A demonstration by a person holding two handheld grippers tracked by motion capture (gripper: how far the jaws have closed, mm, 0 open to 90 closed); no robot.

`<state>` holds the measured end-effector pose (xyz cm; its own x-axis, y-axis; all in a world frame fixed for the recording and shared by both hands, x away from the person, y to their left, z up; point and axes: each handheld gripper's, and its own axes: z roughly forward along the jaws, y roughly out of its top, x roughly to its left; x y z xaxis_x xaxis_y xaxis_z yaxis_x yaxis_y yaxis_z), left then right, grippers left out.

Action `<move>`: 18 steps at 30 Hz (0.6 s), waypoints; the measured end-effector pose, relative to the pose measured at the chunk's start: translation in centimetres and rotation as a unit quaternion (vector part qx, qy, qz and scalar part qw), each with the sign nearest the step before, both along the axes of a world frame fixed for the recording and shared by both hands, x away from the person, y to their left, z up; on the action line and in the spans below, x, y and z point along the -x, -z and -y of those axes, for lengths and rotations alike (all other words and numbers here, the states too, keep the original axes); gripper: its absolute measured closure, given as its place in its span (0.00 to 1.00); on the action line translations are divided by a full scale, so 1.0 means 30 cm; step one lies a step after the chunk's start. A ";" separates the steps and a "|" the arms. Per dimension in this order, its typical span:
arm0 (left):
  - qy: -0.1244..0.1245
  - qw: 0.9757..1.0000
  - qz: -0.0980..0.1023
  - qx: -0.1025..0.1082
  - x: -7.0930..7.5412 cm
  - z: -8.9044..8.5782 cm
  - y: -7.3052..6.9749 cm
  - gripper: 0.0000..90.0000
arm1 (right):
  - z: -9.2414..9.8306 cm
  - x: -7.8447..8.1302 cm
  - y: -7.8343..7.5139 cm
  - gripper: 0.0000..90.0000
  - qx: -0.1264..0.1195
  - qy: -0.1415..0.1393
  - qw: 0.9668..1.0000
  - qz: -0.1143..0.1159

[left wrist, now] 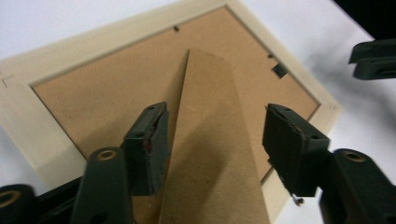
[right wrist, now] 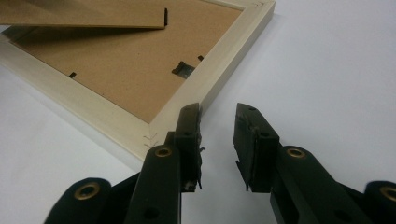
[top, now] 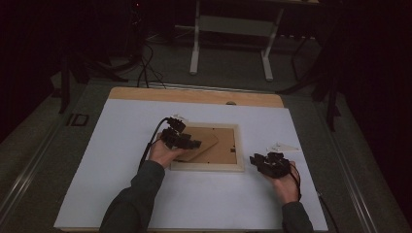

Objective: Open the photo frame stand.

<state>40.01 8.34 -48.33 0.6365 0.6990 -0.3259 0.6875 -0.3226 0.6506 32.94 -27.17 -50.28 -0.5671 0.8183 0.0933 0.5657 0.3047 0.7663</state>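
High view shows a picture frame (top: 206, 166) lying face down in the middle of the white table (top: 121, 145). Its brown stand flap (top: 201, 144) is already lifted up off the back board. What comes next is hard to tell; maybe the little clips on the back must be turned.

On the left, the left gripper (top: 187, 142) reaches over the near left part of the frame. Its claws are apart, one on each side of the flap, not pinching it.

On the right, the right gripper (top: 260, 162) rests just beside the frame's near right corner. Its claws are apart and hold nothing.
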 end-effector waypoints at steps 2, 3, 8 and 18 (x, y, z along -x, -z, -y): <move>0.000 1.000 -0.004 -0.004 -0.008 0.002 0.008 0.40 | -0.001 0.000 0.002 0.78 0.001 -0.001 1.000 -0.001; -0.002 1.000 -0.013 -0.006 -0.018 0.006 0.017 0.36 | 0.000 -0.001 0.004 0.78 0.001 -0.001 1.000 -0.002; 0.004 0.999 -0.029 -0.017 -0.036 0.012 0.035 0.34 | 0.003 -0.002 0.006 0.78 0.001 -0.001 1.000 -0.003; 0.033 0.998 -0.046 -0.027 -0.061 0.031 0.053 0.34 | 0.003 -0.003 0.008 0.78 -0.001 0.000 1.000 -0.005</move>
